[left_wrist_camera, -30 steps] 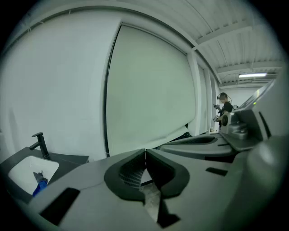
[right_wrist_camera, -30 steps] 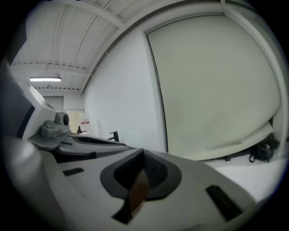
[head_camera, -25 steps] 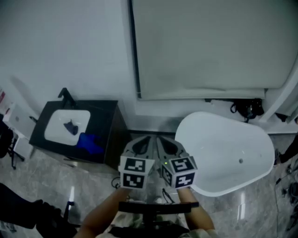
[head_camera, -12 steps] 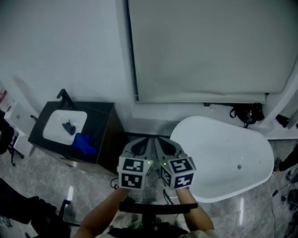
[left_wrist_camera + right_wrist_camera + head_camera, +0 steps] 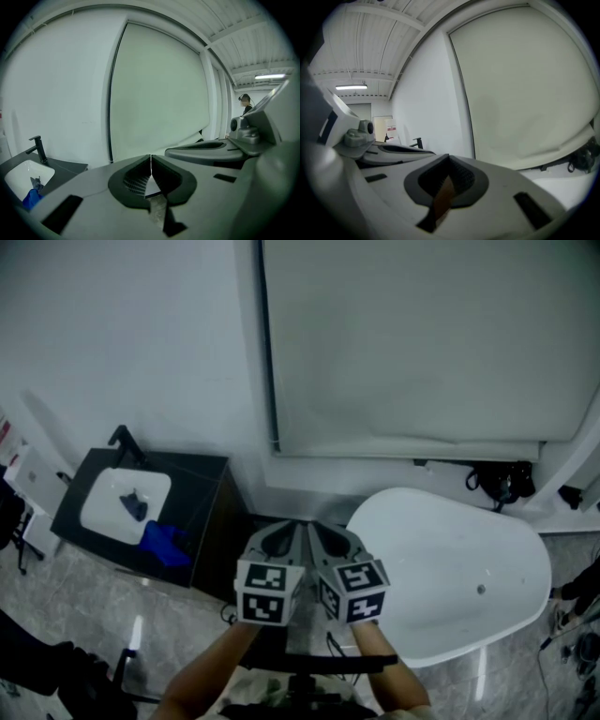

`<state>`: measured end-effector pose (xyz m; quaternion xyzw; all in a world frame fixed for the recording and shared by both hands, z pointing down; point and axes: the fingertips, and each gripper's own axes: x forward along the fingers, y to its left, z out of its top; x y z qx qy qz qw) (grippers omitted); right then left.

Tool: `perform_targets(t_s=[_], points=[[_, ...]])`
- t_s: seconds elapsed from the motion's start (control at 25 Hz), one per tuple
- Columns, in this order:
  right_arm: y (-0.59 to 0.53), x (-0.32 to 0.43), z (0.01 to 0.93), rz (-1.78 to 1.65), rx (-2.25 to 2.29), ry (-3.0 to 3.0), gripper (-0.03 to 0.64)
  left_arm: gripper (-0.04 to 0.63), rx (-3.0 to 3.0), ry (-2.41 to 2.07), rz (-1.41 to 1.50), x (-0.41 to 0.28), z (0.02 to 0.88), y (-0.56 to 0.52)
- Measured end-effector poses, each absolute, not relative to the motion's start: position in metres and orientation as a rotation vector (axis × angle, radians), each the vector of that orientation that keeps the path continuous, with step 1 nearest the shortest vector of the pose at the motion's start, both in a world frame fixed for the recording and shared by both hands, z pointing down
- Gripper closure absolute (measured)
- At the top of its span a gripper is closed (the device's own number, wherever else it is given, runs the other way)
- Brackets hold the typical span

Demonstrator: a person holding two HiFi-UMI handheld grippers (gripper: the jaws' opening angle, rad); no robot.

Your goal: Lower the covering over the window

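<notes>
A pale roller blind (image 5: 422, 343) covers the window on the far wall, and its bottom bar (image 5: 412, 448) hangs just above the sill. The same blind (image 5: 157, 98) (image 5: 525, 89) fills both gripper views. My left gripper (image 5: 295, 527) and right gripper (image 5: 314, 527) are held side by side low in the head view, well short of the blind. Both are shut with nothing between the jaws. In the left gripper view the left gripper (image 5: 150, 157) shows its tips meeting. The right gripper (image 5: 448, 156) shows the same in its own view.
A white bathtub (image 5: 450, 568) stands below the window at the right. A black vanity with a white basin (image 5: 122, 504) and a blue cloth (image 5: 164, 542) is at the left. Black cables (image 5: 502, 482) lie on the sill at the right.
Both grippers have drifted slightly left and down together in the head view, and the view has shifted so the blind's bottom bar sits lower. The jaws stay shut.
</notes>
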<state>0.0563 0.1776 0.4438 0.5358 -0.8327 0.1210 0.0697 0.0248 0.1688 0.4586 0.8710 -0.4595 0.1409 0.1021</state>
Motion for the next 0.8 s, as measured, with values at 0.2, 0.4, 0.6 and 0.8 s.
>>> perform_targets(t_s=[0.2,0.4,0.6,0.8], points=[[0.128,0.049,0.45,0.36,1.605,-2.486,0.611,0.574,2.561,-1.339,0.388,0.017,0.465,0.118],[0.064,0.034,0.449,0.357,1.604,-2.466,0.611,0.574,2.565,-1.324,0.384,0.002,0.462,0.052],[0.006,0.019,0.441,0.355,1.609,-2.469,0.611,0.574,2.59,-1.302,0.373,-0.009,0.451,-0.006],[-0.036,0.006,0.435,0.334,1.589,-2.473,0.611,0.574,2.608,-1.285,0.354,-0.017,0.443,-0.048]])
